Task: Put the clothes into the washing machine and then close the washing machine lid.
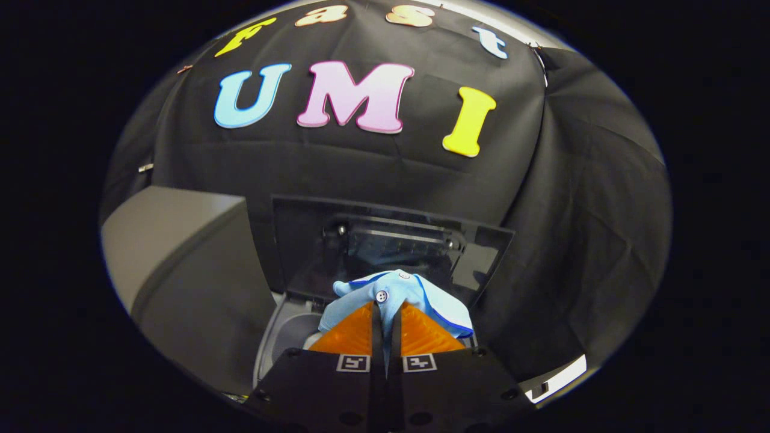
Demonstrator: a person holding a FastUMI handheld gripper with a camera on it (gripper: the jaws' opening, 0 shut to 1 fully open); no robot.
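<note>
Jaws drawn nearly together, the gripper (385,308) pinches a fold of a light blue garment (402,296) between its two orange fingers (350,334), holding it above the open top of a small washing machine (278,337). The cloth, trimmed with a darker blue edge and fastened with a white button (381,295), bunches over the fingertips and drapes more heavily over the right finger, so its bulk lies on and just beyond the tips rather than hanging free below them.

The machine's lid (481,258), a dark glossy panel, stands raised beyond the garment, leaning back toward the black cloth wall. The pale curve of the tub opening shows below and to the left of the fingers, partly hidden by the gripper's black body with its two square markers (353,362). A grey box-like surface (174,240) stands to the left of the machine.

The relation that matters now appears to be vertical: the garment sits over the near part of the opening, with the drum underneath and slightly left of the jaws. Judging from this, the drop calls for carrying the cloth a little forward and down before letting go, since the trailing right-hand drape could catch on the rim. The lid, upright behind the load, is not yet closed
</note>
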